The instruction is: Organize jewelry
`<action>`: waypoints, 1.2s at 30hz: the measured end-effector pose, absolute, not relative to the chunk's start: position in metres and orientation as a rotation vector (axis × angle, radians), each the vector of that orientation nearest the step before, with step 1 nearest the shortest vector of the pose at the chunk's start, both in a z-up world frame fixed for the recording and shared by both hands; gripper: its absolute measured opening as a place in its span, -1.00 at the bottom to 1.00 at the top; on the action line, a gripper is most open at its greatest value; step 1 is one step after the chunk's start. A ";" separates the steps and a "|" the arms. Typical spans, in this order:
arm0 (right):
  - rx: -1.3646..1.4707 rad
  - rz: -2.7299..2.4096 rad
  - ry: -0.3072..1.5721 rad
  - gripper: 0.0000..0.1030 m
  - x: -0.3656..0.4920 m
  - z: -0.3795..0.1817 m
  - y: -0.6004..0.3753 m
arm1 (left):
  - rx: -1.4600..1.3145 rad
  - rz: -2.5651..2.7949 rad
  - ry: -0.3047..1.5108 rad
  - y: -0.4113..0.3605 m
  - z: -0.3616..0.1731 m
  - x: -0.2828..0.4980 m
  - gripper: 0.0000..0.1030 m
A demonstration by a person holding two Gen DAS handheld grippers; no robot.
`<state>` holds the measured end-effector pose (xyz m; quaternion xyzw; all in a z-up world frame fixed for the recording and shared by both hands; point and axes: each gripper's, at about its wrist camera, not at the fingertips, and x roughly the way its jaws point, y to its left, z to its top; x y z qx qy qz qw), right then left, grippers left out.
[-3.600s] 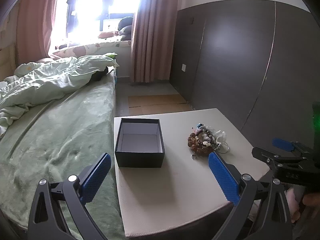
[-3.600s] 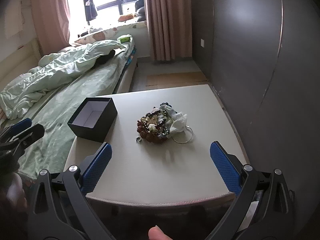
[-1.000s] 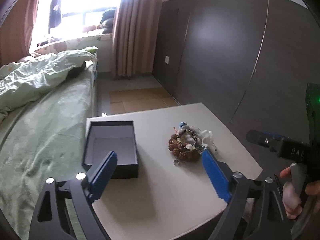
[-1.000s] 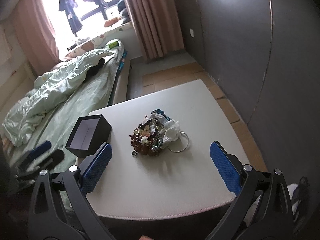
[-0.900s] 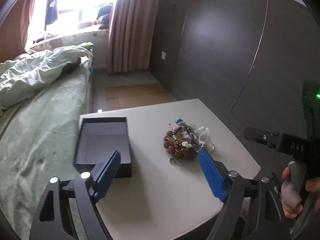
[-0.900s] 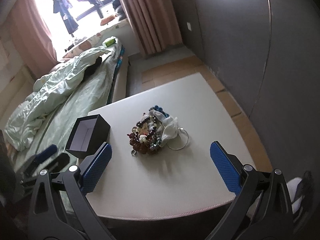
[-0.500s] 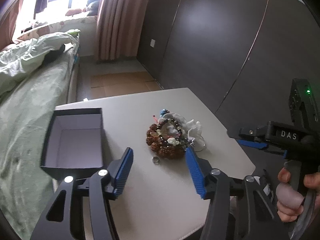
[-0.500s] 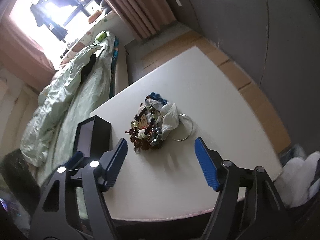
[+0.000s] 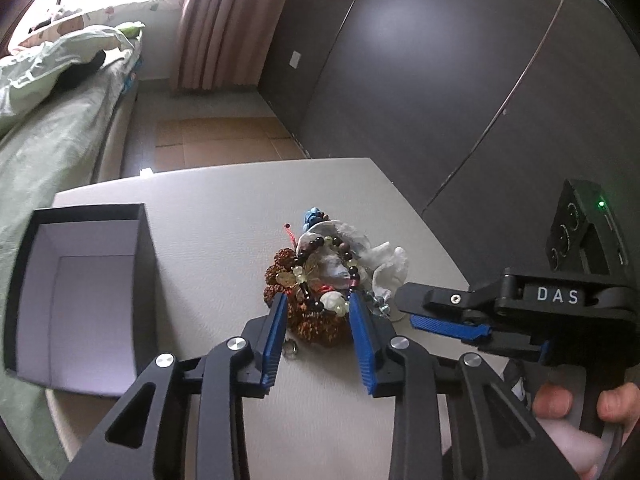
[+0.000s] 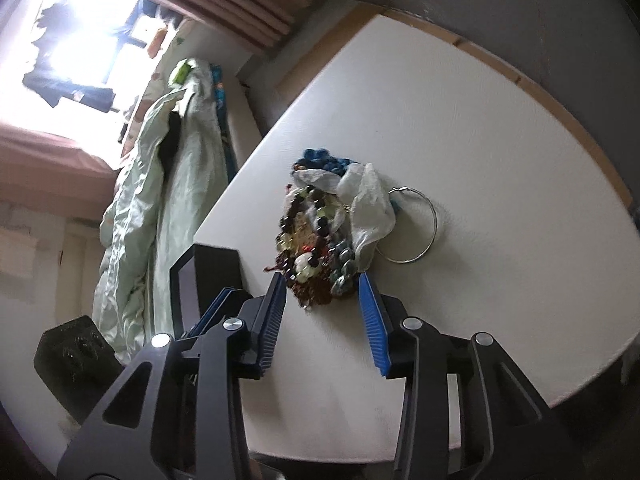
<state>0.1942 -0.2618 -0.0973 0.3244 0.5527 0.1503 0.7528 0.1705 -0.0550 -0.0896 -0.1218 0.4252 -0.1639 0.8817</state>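
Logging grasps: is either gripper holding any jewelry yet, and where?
Nothing held. Left gripper and right gripper, jaws just closing, straddle the bead pile.

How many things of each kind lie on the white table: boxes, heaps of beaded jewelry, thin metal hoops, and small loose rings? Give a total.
Boxes: 1, the open black box
Heaps of beaded jewelry: 1, the jewelry pile
Thin metal hoops: 1, the metal hoop
Small loose rings: 1, the small ring
Total: 4

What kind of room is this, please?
Most likely a bedroom: a bed with a rumpled pale green duvet, pink curtains at a bright window, and dark wardrobe-like panels.
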 end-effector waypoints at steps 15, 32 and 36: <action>0.814 0.289 1.246 -0.81 0.202 -0.117 -0.266 | -0.266 -0.374 0.957 -0.064 -0.114 0.199 -0.52; 0.788 0.342 1.125 -0.82 0.186 -0.078 -0.277 | -0.222 -0.334 0.944 -0.060 -0.109 0.192 -1.00; 0.787 0.353 1.107 -0.82 0.183 -0.072 -0.279 | -0.205 -0.325 0.927 -0.054 -0.099 0.185 -1.00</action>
